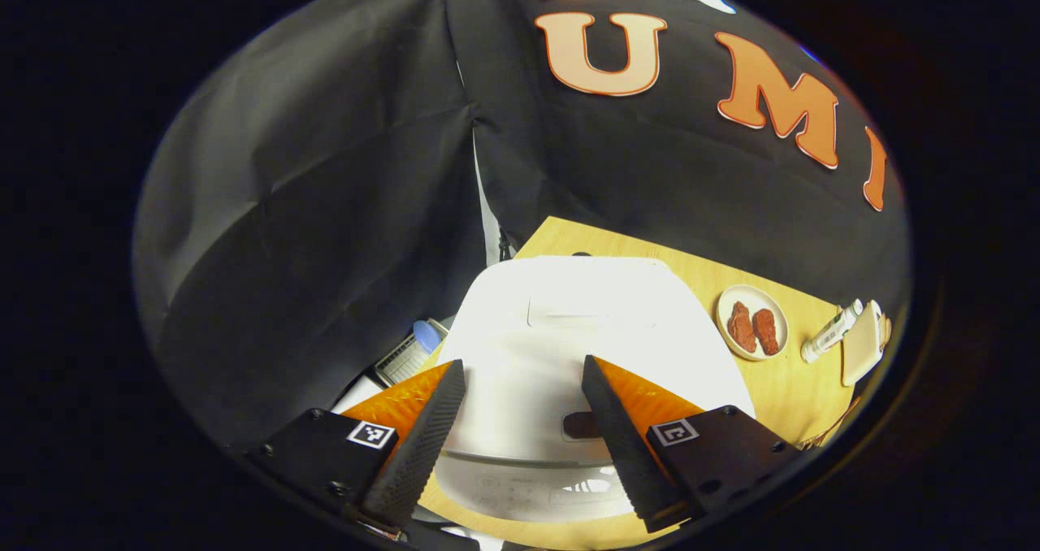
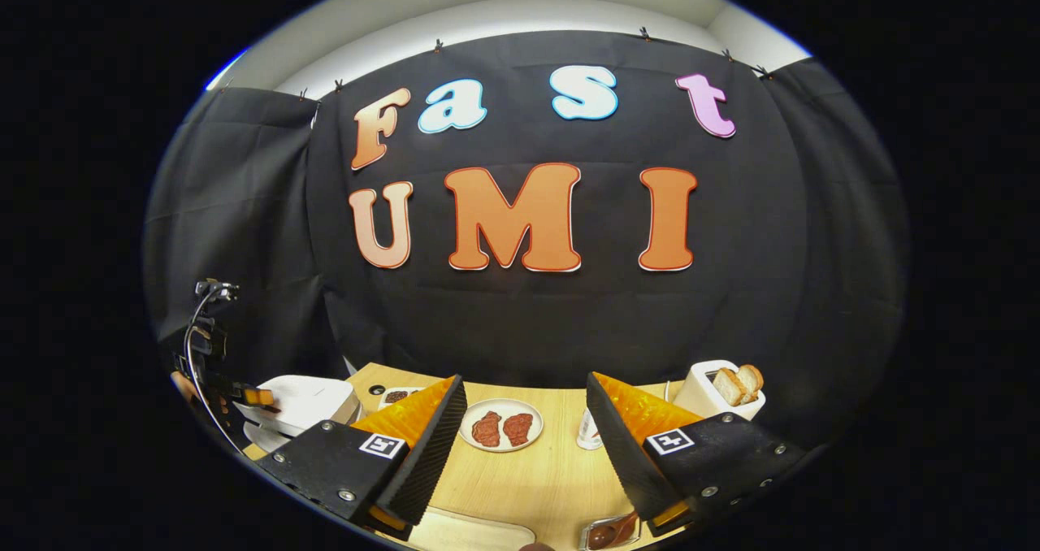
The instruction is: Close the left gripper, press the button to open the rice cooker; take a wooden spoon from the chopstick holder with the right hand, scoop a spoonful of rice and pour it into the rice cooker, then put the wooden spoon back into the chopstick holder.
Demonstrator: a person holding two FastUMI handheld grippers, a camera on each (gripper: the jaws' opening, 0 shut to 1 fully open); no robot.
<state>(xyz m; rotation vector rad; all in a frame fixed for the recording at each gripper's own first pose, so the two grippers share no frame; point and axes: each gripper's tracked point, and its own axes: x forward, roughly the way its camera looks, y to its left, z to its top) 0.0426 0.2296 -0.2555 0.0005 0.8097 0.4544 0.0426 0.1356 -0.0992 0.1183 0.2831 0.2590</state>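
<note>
1. Rice cooker [image 1: 569, 348]: white, lid down, standing at the near left corner of the wooden table [image 1: 780, 388]. Its dark release button [image 1: 581, 425] sits at the front edge of the lid, above the control panel, facing the approach.

2. Left gripper [image 1: 520, 429]: poised above and in front of the cooker, fingers spread wide, so that the lid and button appear in the gap between them. The task calls for a closed gripper to press with, so the closing is judged not yet done, and the lid not yet released.

3. Right gripper [image 2: 524, 445]: held well back over the middle of the table, fingers likewise wide and holding nothing; a waiting posture, judged, clear of the left gripper's work.

4. In the right gripper view the cooker [image 2: 296, 405] lies far left, with the other gripper's fingertips just over its near edge.

5. Surroundings: a plate of two reddish pieces [image 1: 751, 323] lies right of the cooker, apart from it; a toaster with bread [image 2: 719, 392] stands at the far right. The chopstick holder and wooden spoon cannot be identified.

6. Open room: the cooker's left side is flush with the table edge, and the booth cloth hangs close behind; the lid's upward swing looks unobstructed.
</note>
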